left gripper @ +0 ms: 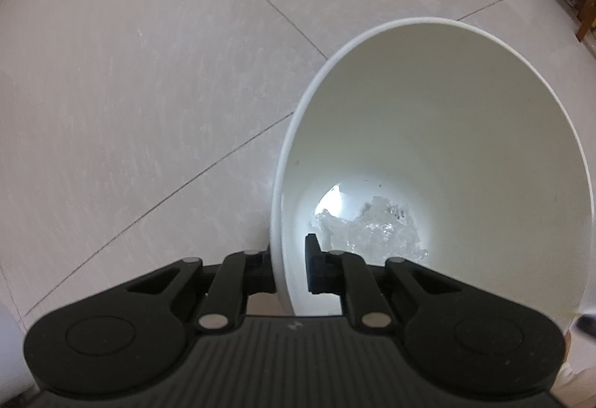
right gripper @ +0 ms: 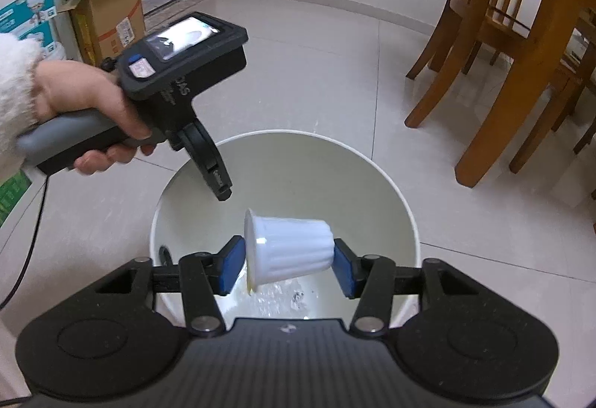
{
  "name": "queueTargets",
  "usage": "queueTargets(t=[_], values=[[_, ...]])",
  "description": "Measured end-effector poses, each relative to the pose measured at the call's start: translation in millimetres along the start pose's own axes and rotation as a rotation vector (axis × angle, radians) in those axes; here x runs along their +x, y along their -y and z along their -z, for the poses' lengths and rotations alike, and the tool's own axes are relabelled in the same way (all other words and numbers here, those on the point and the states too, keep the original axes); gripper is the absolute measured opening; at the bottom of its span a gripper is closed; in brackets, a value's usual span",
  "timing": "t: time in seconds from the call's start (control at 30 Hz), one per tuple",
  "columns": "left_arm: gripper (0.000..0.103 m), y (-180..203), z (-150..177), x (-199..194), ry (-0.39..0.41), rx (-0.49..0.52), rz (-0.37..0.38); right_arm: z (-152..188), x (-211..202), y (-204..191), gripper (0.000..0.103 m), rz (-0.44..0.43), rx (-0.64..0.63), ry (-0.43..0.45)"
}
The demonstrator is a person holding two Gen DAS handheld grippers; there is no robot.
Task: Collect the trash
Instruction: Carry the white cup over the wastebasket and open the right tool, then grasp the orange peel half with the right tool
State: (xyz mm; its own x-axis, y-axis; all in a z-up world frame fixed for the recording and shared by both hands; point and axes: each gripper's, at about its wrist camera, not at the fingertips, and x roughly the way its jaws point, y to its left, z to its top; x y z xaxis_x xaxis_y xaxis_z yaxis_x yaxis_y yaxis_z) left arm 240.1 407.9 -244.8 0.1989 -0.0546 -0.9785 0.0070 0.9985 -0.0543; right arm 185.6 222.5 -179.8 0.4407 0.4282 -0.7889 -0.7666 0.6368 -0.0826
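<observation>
Cup point(right gripper: 294, 251) btwn right tongs point(right gripper: 288, 264), over bin point(right gripper: 391, 184)

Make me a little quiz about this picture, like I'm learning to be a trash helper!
1. True or false: the white bin already has crinkly clear plastic at its bottom.
2. What is the left tool clamped on? A) a chair leg B) the bin's rim C) a cardboard box
3. Fill in the blank: the ribbed white cup, between the fingers of the right tool, is tipped on its ____ above the bin.

Key: 1 true. 2 B. 3 side.
</observation>
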Motion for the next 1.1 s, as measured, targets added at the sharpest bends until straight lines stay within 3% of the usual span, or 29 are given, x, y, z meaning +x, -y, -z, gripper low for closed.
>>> queueTargets(t=[0.13, 0.43, 0.53, 0.67, 0.8, 1.1], values=[[0.01, 0, -1, 0, -0.006, -0.002, -0.008, 5, 0, 0, 0.08, 0.01, 0.011, 0.019], [0.01, 4, -3, 1, -0.011, -0.003, -0.017, 38, -20, 16, 0.093, 0.066, 0.05, 0.027], [0.01, 3, -3, 1, -0.015, -0.006, -0.015, 58, -31, 22, 0.102, 0.098, 0.085, 0.035], [0.01, 3, -4, 0, -0.017, -0.009, -0.014, 95, -38, 32, 0.103, 0.128, 0.155, 0.027], [0.01, 2, -4, 0, -0.018, -0.015, -0.015, 144, -22, 38, 0.103, 0.171, 0.224, -0.035], [0.01, 6, -4, 2, -0.022, -0.007, -0.029, 253, 59, 46, 0.103, 0.241, 0.391, -0.267]])
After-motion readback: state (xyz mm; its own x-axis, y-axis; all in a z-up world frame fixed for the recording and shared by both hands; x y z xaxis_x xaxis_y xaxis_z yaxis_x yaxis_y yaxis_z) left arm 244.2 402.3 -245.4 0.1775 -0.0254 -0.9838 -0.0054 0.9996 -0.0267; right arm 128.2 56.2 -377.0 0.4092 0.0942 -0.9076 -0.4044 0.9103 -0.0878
